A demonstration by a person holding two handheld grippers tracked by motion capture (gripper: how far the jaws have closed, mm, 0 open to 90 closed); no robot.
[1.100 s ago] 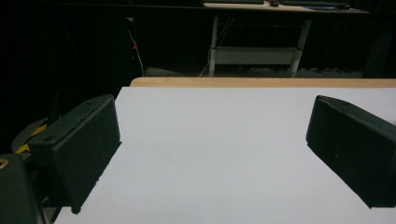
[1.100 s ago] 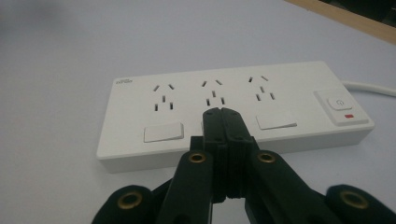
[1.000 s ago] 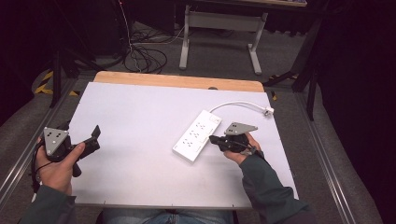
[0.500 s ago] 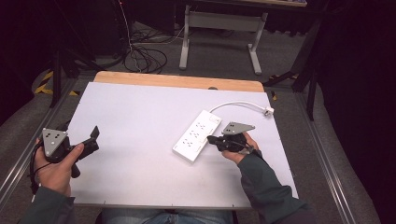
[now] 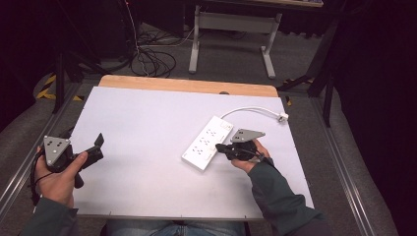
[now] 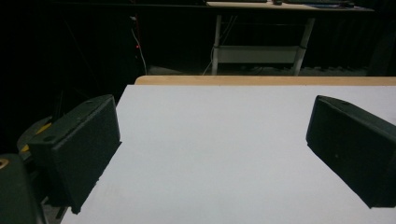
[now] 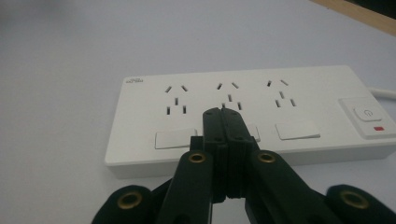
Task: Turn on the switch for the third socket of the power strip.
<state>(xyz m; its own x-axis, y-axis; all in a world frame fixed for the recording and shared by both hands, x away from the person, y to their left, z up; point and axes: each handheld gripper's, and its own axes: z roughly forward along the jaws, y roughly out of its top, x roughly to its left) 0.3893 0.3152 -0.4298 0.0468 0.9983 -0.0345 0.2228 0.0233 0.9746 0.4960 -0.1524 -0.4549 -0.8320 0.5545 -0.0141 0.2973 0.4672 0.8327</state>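
Observation:
A white power strip (image 5: 207,142) lies aslant on the white table top (image 5: 147,123), right of centre, with its white cable (image 5: 255,110) curving off to a plug (image 5: 282,117) at the right. In the right gripper view the power strip (image 7: 243,116) shows three socket groups, small rocker switches and a main switch (image 7: 369,116). My right gripper (image 5: 220,147) is shut, its tips over the strip's near edge by the middle rocker switch (image 7: 223,114). My left gripper (image 5: 97,146) rests at the table's left edge, open and holding nothing (image 6: 210,154).
A wooden strip (image 5: 187,86) runs along the table's far edge. Beyond it stand a grey metal stand (image 5: 231,29) and loose black cables (image 5: 147,59) on the floor. Metal rails (image 5: 339,162) flank the table.
The right gripper has crept a little to the left, closer onto the power strip. The left gripper has stayed where it was.

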